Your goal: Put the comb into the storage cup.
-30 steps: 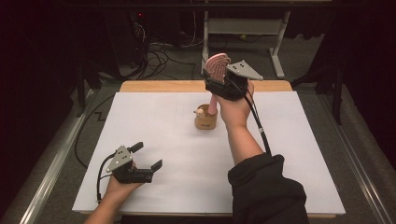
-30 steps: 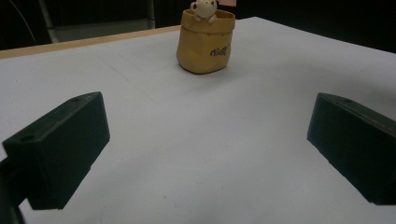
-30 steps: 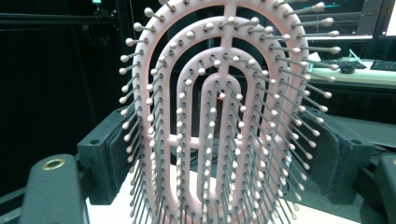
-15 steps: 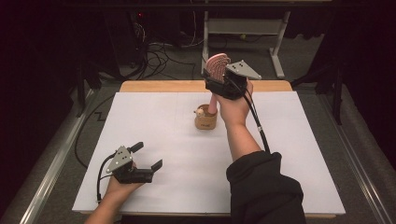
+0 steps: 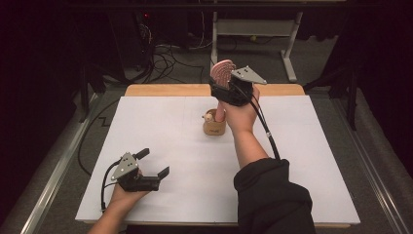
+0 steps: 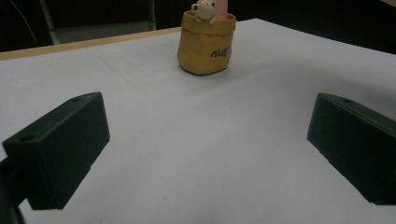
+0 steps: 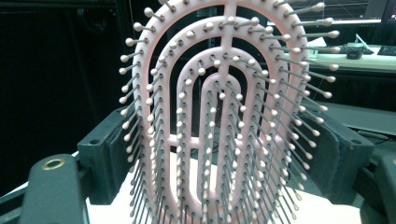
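Hairbrush: pink vented hairbrush (image 5: 223,73) stands upright, bristled head at the top, handle running straight down into the holder below it.
Long axis: close to vertical; in the right gripper view the head (image 7: 224,116) rises between the two black jaws with its bristles facing the camera.
Grip: right hand-held gripper (image 5: 229,87) pinches the brush low on its head, one pad on each edge, so the jaws stand fairly wide apart around it.
Holder: small tan bag-shaped cup (image 5: 214,124) with a little bear figure on its rim sits directly under the right hand-held gripper, toward the far edge of the table (image 5: 160,131), about midway between the left and right edges.
Key relation: handle and cup line up one above the other; judging by this, any further lowering or lifting has to go along that vertical line, or the handle may tip the light cup.
Other hand: left hand-held gripper (image 5: 152,165) rests near the near-left corner, jaws spread with nothing between them, pointed toward the cup (image 6: 206,44) and well apart from it.
Nearer arm: the right one by far; it alone is over the cup.
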`<state>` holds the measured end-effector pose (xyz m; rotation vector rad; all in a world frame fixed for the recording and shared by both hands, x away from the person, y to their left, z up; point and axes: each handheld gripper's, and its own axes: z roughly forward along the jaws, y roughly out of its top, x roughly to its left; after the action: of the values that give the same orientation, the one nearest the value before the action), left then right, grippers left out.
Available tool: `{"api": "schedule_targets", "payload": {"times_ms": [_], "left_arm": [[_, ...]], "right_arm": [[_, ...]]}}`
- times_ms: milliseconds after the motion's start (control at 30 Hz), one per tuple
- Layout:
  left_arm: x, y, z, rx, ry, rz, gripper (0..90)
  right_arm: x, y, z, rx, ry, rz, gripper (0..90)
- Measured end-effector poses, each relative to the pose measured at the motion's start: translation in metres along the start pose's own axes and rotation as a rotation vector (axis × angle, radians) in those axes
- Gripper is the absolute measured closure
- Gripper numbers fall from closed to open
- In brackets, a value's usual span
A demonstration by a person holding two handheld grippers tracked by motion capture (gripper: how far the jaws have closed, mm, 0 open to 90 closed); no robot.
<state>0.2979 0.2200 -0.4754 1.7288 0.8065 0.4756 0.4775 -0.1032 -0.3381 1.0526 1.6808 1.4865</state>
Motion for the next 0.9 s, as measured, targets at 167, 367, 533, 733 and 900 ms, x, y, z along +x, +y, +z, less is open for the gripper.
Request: {"api": "schedule_targets", "payload": {"times_ms": [167,367,533,733,900], "left_arm": [[0.000,0.000,0.000,0.002,-0.001,0.001,0.0],[0.000,0.000,0.000,0.004,-0.002,0.002,0.0],[0.000,0.000,0.000,0.005,-0.002,0.002,0.0],[-0.001,0.000,0.001,0.009,-0.003,0.007,0.0],[0.000,-0.001,0.001,0.011,-0.004,0.002,0.0]], "right_arm": [[0.002,-0.004,0.002,0.020,-0.002,-0.012,20.3],[0.004,-0.009,0.004,0.031,0.004,-0.014,20.3],[0.004,-0.015,0.004,0.038,0.005,-0.007,20.3],[0.002,-0.020,0.003,0.043,0.003,0.001,20.3],[0.002,-0.021,0.003,0.042,0.002,0.000,20.3]]}}
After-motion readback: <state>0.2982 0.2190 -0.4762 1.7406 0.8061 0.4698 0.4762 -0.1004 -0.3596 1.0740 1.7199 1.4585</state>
